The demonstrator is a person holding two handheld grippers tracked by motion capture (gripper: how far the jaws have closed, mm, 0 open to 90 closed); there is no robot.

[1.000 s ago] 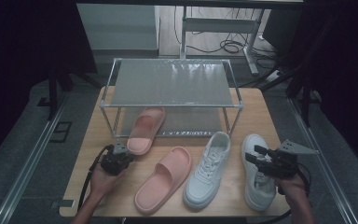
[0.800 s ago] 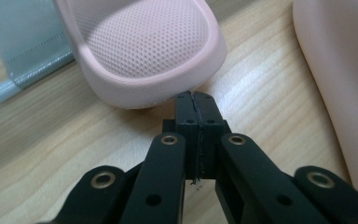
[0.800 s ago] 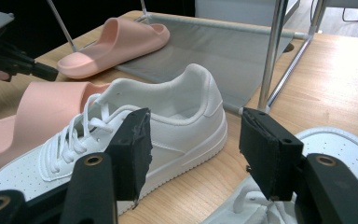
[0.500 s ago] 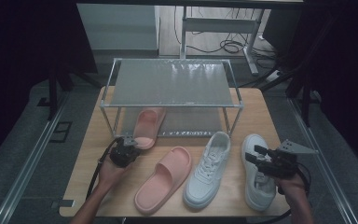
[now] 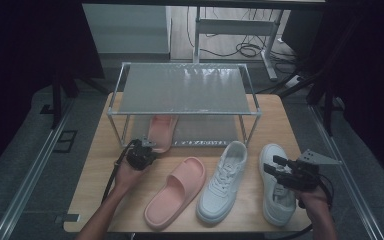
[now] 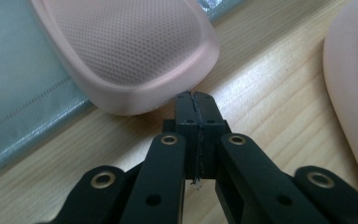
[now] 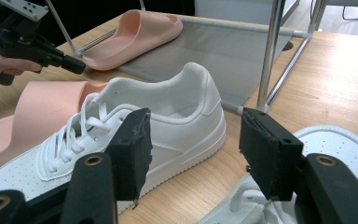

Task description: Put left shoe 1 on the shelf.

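One pink slipper (image 5: 161, 129) lies partly under the metal rack (image 5: 182, 89) on its grey lower mat. My left gripper (image 5: 149, 149) is shut, and in the left gripper view its tips (image 6: 196, 99) rest against the heel edge of that slipper (image 6: 130, 46). The second pink slipper (image 5: 176, 192) lies on the table in front, beside a white sneaker (image 5: 223, 182). My right gripper (image 5: 273, 165) hovers open over the other white sneaker (image 5: 276, 192). In the right gripper view its jaws (image 7: 193, 144) stand wide apart with nothing between them, facing the first sneaker (image 7: 168, 112).
The rack's thin legs (image 7: 270, 56) stand at its corners on the wooden table (image 5: 105, 165). Its grey mat (image 6: 18, 93) extends under the shelf. Dark floor and cables lie beyond the table's far edge.
My left gripper has moved away from the person and to the right, toward the rack. The pink slipper has slid further under the shelf. The right gripper has kept still.
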